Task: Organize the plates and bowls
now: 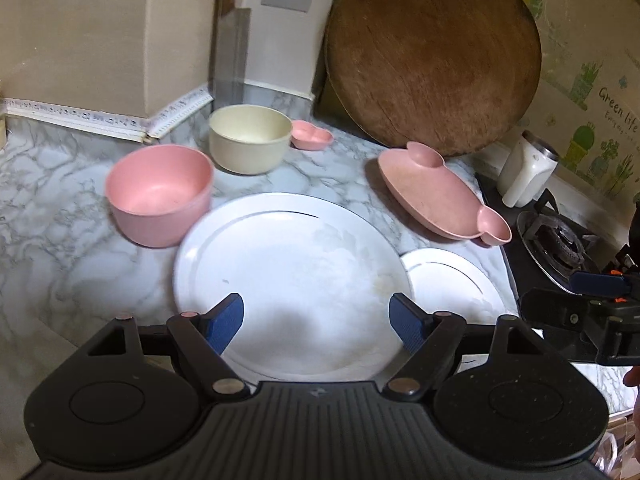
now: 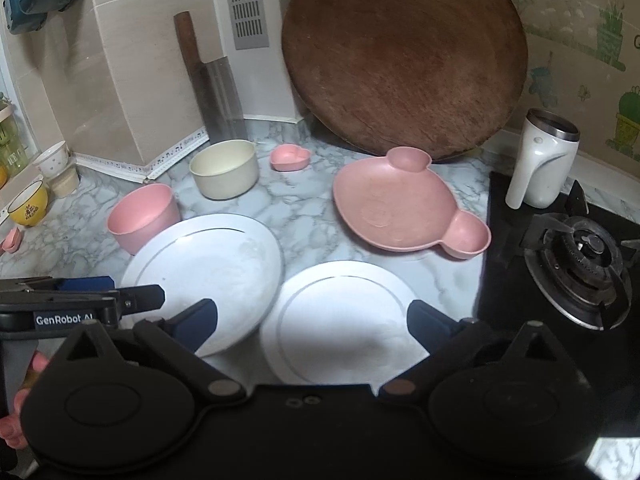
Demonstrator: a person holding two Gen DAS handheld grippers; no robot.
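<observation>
Left gripper [image 1: 316, 320] hangs w/ jaws spread over the near rim of the big white plate [image 1: 288, 276], nothing pinched. Your right gripper [image 2: 314, 326] is also spread wide, blue pads either side of the small white plate [image 2: 344, 320], not pressing on it.

Progress, judging by how things lie: basically nothing sorted yet. All pieces sit singly on the marble counter [image 1: 52, 208], no stacks.
- Big white plate: near, centre-left. Small white plate just beside it on the right; rims look touching or overlapping, can't tell which.
- Pink bowl [image 1: 160, 194]: left, just behind the big plate, prob. touching its rim.
- Cream bowl [image 1: 250, 138]: farther back, near the pink one but apart.
- Small pink heart dish [image 1: 312, 134]: far, just right of the cream bowl.
- Pink bear-shaped plate [image 2: 400, 204]: right, in front of the round wooden board [image 2: 404, 60], close to the stove [image 2: 580, 256].

Left to do, as I read it: plates stacked together (small on big looks the obvious start), bowls nested or grouped. You're placed for a first pick w/ either tool, so call it the very start.
</observation>
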